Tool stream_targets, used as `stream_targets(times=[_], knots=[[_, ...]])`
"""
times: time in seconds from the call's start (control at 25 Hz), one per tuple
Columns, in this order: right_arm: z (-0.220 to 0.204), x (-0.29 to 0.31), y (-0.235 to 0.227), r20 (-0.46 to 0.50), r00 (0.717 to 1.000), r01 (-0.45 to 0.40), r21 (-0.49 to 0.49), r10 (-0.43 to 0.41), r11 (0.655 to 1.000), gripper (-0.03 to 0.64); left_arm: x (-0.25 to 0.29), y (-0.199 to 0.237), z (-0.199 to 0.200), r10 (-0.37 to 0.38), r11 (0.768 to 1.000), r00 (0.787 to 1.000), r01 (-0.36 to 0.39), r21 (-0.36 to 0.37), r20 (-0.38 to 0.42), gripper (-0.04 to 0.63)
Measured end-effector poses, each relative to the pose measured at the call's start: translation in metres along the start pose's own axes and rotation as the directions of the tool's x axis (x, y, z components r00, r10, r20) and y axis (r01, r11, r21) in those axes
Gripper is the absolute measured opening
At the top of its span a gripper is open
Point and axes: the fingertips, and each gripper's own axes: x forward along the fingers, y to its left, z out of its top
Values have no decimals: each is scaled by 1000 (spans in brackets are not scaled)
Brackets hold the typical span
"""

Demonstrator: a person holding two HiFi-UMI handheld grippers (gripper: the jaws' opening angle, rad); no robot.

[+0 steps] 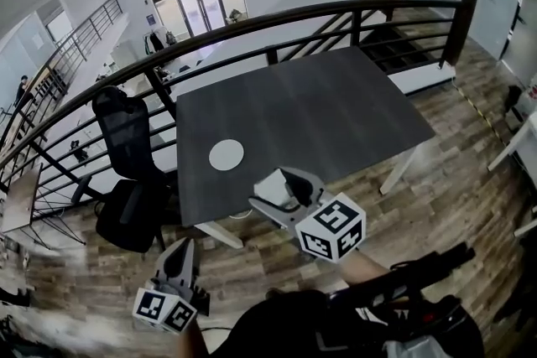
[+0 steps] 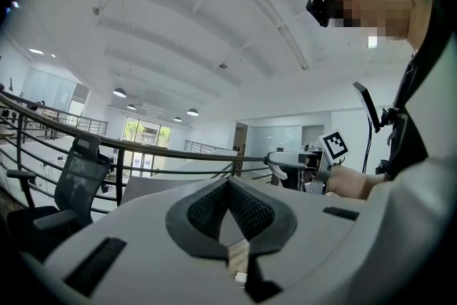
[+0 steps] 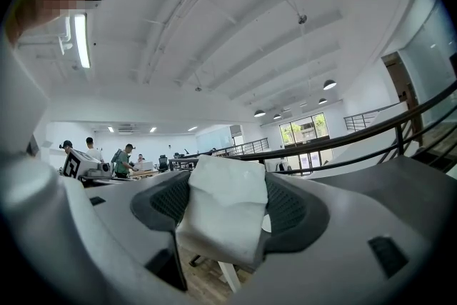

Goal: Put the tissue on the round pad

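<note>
Right hand-held gripper (image 3: 227, 183): clamped on the tissue (image 3: 224, 214), held at the near edge of the surface (image 1: 319, 105).
Tissue: white, folded, in the air, near the round pad (image 1: 226, 155) but not on it.
Round pad: white, lay flat on the dark surface.
Left hand-held gripper (image 2: 228, 186): jaws together, empty, low beside the person.
</note>
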Motion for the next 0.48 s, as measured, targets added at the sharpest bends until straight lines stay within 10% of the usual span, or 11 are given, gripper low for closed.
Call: stream_targets(times=[0.48], knots=[[3, 44, 22, 21, 996, 81, -12, -81, 997, 325, -12, 55, 1, -84, 996, 996, 84, 30, -11, 5]])
